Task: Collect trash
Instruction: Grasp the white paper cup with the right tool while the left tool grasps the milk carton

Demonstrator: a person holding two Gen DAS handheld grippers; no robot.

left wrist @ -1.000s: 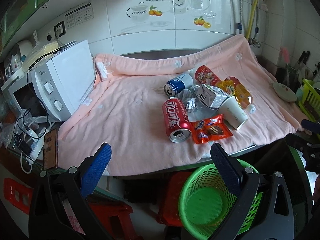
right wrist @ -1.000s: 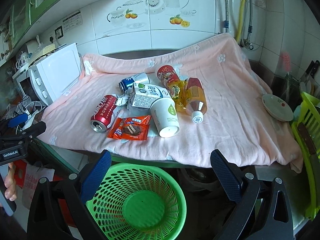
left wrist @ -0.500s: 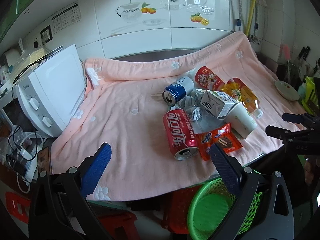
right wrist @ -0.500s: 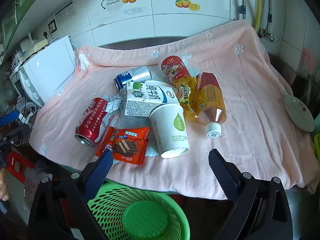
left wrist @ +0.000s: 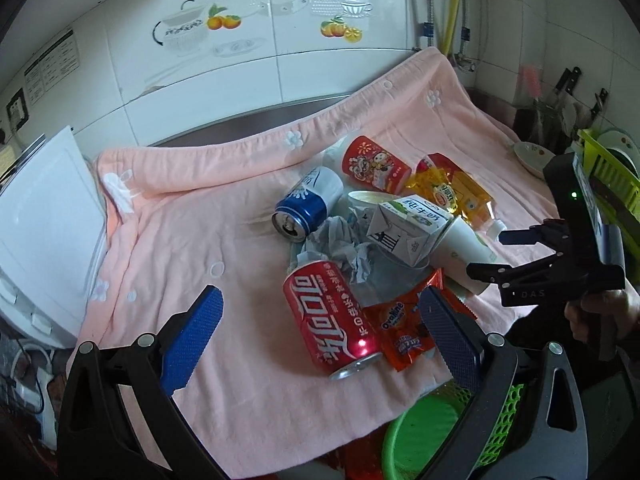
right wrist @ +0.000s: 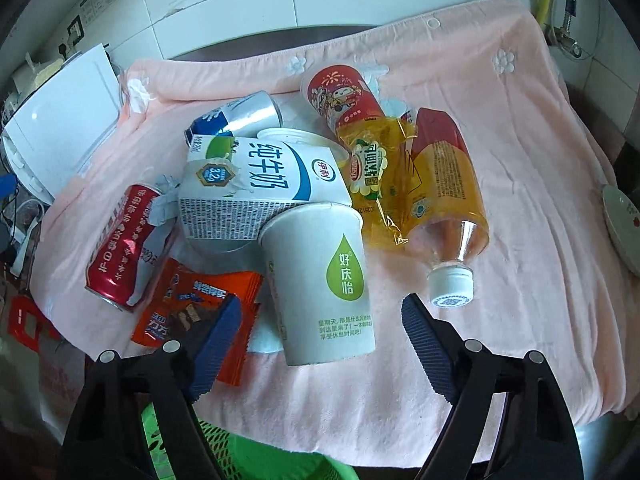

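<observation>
Right tool (right wrist: 320,328), empty, narrows its jaws around a white paper cup (right wrist: 320,276) lying on the pink-covered worktop (right wrist: 520,200); left tool (left wrist: 320,320) hangs spread, empty, its view alone showing the hand (left wrist: 600,316)

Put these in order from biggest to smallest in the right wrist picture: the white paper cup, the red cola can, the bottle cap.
1. White paper cup, though it lies nearest the camera, which makes it look bigger.
2. Red cola can.
3. Bottle cap, clearly smallest.
</observation>
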